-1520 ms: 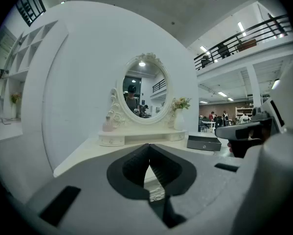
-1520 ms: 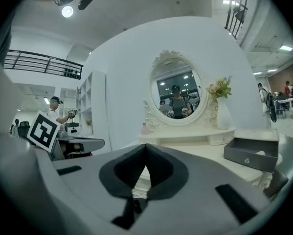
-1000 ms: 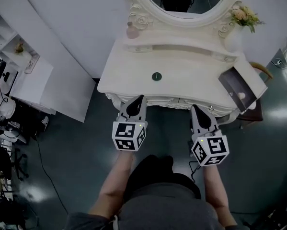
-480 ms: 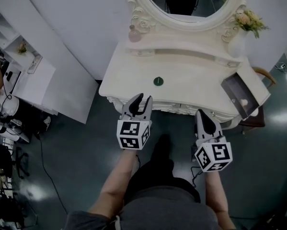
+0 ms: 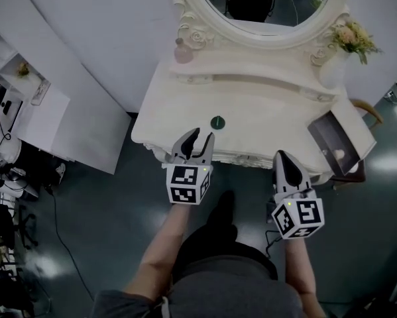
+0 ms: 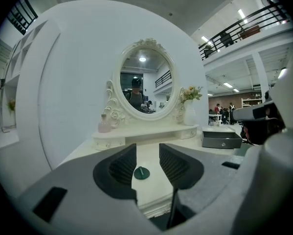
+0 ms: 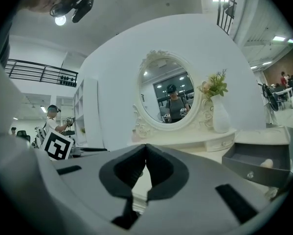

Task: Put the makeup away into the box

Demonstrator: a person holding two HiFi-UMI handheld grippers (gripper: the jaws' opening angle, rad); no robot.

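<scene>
Now, head view.
- Item one: left gripper [image 5: 202,135], at the near edge of the white dressing surface [image 5: 264,111]. Its jaws are spread, having just been opening, with nothing between them.
- Item two: makeup piece [image 5: 217,122], small, round, dark green. It lies on the surface just ahead of those jaws, untouched.
- Item three: right gripper [image 5: 282,155], off the front edge, jaws pressed together, empty.
- Item four: box [image 5: 327,132], dark grey, open, at the surface's right end, well apart from the makeup piece. One small pale thing lies inside, which I cannot identify.

Left gripper view.
- I see the makeup piece [image 6: 141,173] through the gap of the spread jaws, beyond the pads, not between them.
- Box [image 6: 221,140] off to the right.
- Pink bottle [image 6: 104,125] on the raised shelf below the mirror [image 6: 145,82].

Right gripper view.
- The jaws meet at their tips and hold nothing.
- Box [image 7: 244,168] near, to the right, its inside open to view.

Progress, as I judge it: the task is at its approach stage. The green piece is not yet picked up. The grasp, the carry across to the box and the release all remain.
</scene>
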